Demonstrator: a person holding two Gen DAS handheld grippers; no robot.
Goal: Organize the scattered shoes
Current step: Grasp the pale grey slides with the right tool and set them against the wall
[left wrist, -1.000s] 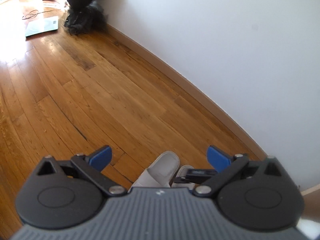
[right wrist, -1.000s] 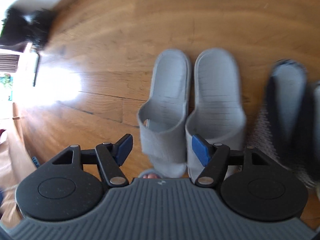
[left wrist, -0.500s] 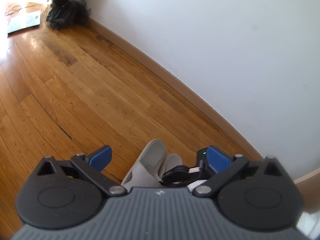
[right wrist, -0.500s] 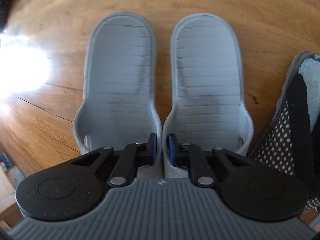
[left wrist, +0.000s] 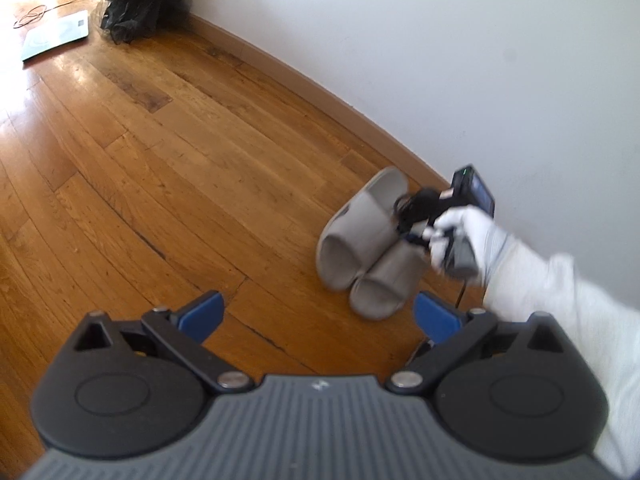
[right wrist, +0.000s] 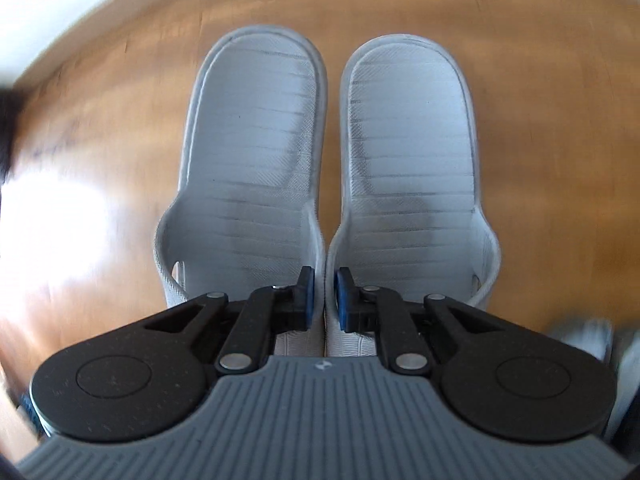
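Two grey slide slippers (right wrist: 256, 132) (right wrist: 412, 140) lie side by side under my right gripper (right wrist: 324, 296). It is shut on the two inner strap walls, pinched together between the blue pads. The slippers look sharp while the floor behind them is blurred. In the left wrist view the same pair (left wrist: 360, 236) sits close to the skirting board, with a white-gloved hand (left wrist: 460, 224) holding the right gripper over it. Whether the soles touch the floor I cannot tell. My left gripper (left wrist: 318, 316) stands open over bare floorboards with nothing between its fingers.
A white wall (left wrist: 440, 60) and wooden skirting board (left wrist: 320, 88) run diagonally behind the slippers. A black bag (left wrist: 140, 0), a flat white board (left wrist: 56, 36) and a cable (left wrist: 32, 14) lie at the far left. Something dark and blurred (right wrist: 580, 336) shows at the right edge.
My right gripper shut on the grey slippers' inner strap walls and moved with them. The dotted dark slipper slid out of its view. In the left view the pair and gloved hand now appear farther right.
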